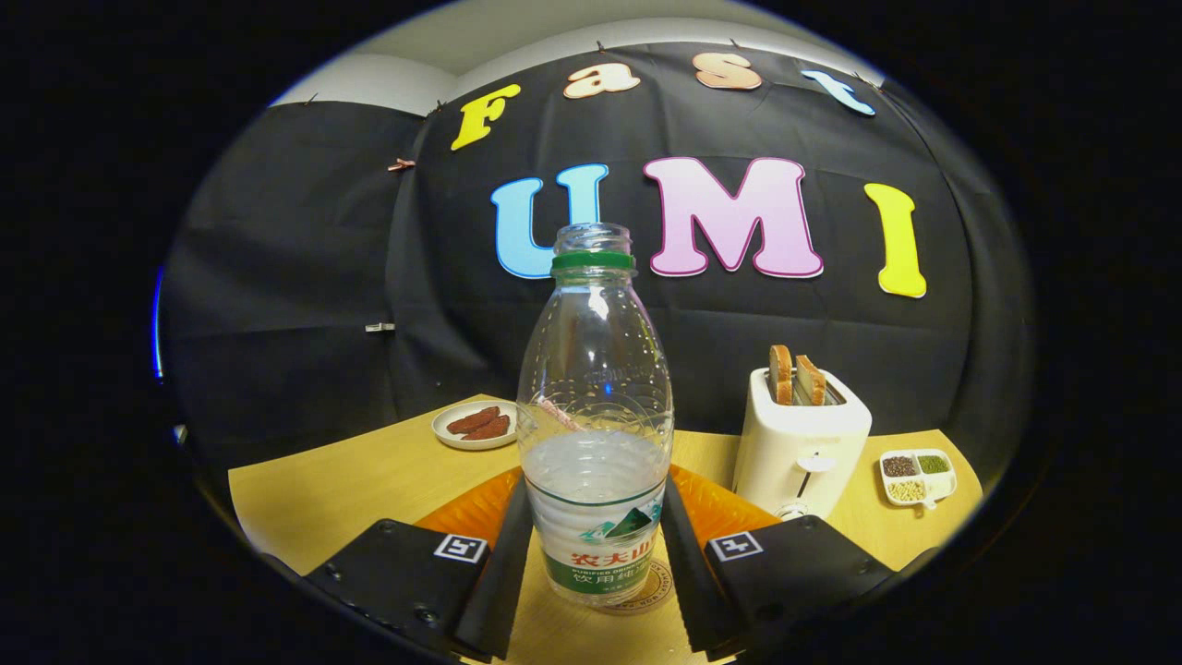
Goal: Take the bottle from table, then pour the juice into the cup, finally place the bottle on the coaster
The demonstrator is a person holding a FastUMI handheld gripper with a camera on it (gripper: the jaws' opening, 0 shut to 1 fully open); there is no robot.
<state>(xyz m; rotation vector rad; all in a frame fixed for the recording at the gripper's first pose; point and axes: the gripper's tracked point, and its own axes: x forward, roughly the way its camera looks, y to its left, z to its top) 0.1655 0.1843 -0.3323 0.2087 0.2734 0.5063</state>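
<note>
A clear plastic bottle (595, 406) with no cap, a green neck ring and a label stands upright between my fingers, about a third full of pale liquid. Its base rests on a round tan coaster (657, 589) that peeks out beside it on the wooden table (323, 499). My gripper (596, 554) is shut on the bottle's lower part, one finger (503, 563) against its left side and the other against its right.
An orange ribbed mat (725, 508) lies just behind the bottle. Beyond it to the right stands a white toaster (802, 448) holding two bread slices, with a small divided dish of grains (917, 476) beside it. A white plate with brown pieces (476, 425) sits at the back left.
</note>
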